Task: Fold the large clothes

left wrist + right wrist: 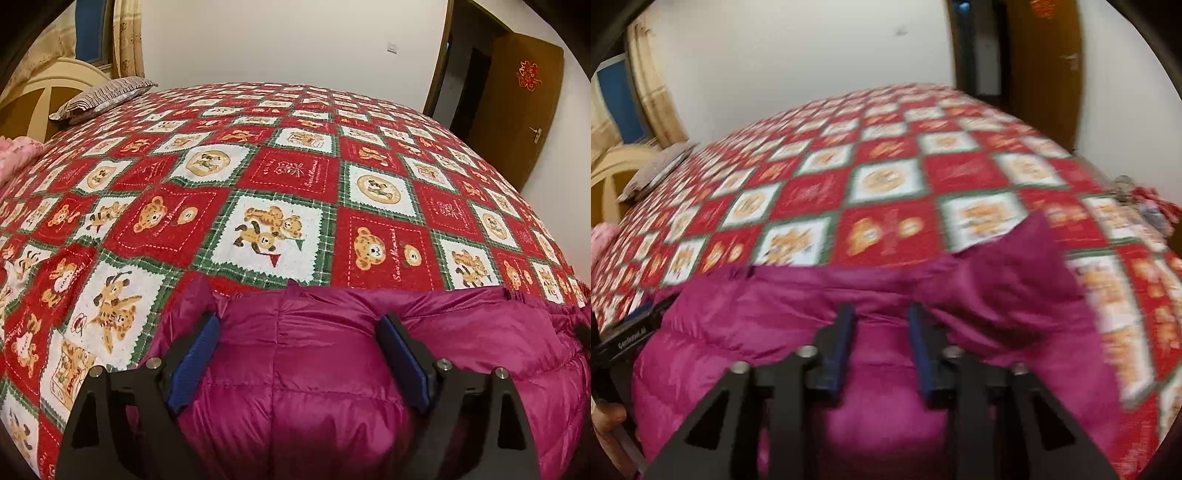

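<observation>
A magenta puffer jacket (314, 369) lies on the near side of a bed covered with a red, white and green teddy-bear bedspread (295, 177). My left gripper (301, 354) stands wide open over the jacket. Its blue pads (199, 354) sit apart, with puffy fabric bulging between them. The right wrist view is blurred. There my right gripper (881, 332) has only a narrow gap, and a ridge of the jacket (738, 325) is pinched between its blue pads (842, 339). One sleeve (1015, 273) lies out to the right. The left gripper's body (628, 336) and a hand (605, 421) show at the left edge.
A striped pillow (103, 96) and a beige headboard (44, 96) are at the far left. A pink cloth (18, 147) lies at the left edge. An open brown door (517, 110) stands at the far right. Small clutter (1137, 195) sits on the bed's right edge.
</observation>
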